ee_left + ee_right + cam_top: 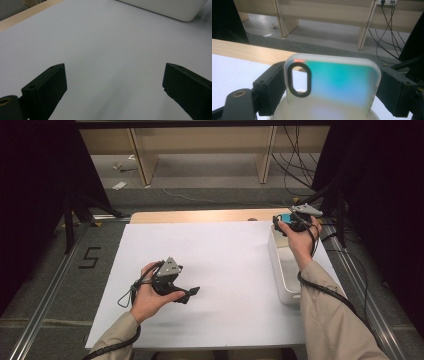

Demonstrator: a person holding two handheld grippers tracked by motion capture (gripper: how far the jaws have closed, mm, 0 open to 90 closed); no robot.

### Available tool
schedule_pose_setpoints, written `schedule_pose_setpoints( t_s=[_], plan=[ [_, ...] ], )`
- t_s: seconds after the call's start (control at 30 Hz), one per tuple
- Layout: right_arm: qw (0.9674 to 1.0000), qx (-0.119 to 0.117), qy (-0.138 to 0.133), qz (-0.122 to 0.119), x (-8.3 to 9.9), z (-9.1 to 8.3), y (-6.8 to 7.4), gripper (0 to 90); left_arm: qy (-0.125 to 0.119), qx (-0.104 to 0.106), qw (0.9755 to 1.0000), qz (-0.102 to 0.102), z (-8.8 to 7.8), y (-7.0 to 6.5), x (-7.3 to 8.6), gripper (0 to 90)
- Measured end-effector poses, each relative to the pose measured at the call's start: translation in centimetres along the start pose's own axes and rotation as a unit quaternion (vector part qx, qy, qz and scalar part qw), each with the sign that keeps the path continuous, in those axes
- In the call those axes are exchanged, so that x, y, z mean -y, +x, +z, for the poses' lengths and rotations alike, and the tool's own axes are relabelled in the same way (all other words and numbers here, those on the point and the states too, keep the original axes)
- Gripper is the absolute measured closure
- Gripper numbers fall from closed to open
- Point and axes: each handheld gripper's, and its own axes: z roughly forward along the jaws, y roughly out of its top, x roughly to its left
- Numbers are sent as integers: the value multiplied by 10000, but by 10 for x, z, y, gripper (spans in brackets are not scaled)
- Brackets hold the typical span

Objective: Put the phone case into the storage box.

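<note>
A translucent phone case (337, 80), teal and blue with a black-rimmed oval camera cutout, stands upright between the jaws of my right gripper (332, 87), which is shut on its two side edges. In the high view the right gripper (281, 221) holds the phone case (285, 216) above the far end of a white bin (286, 275) at the table's right. My left gripper (192, 292) hovers low over the white sheet (225, 265) at centre left. In its own view the left gripper (115, 72) is open, with bare white sheet between its jaws.
The white bin (162, 7) lies ahead of the left gripper. A wooden table edge (200, 215) runs beyond the sheet. Past it are wooden shelf legs and loose cables on the floor (384, 37). Metal rails flank the table on both sides.
</note>
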Motion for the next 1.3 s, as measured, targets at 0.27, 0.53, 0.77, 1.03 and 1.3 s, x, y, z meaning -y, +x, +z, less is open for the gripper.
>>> schedule_pose_setpoints(
  t_s=[0.27,0.53,0.77,1.03,1.3],
  plan=[
    [10000,33,23,-70,0,2,0,109,5,2,10000,6,0,0,0,47],
    [9999,-71,75,-28,-1,3,-1,17,6,7,10000,-2,0,0,0,47],
    [9998,-122,105,70,-1,-1,-1,9,-2,-5,10000,-3,0,0,0,47],
    [9999,-148,-48,65,-3,-6,0,7,14,11,10000,-7,1,-1,0,47],
    [9998,-127,-94,101,-5,-9,-1,4,11,14,10000,-11,1,-1,0,47]
  ],
)
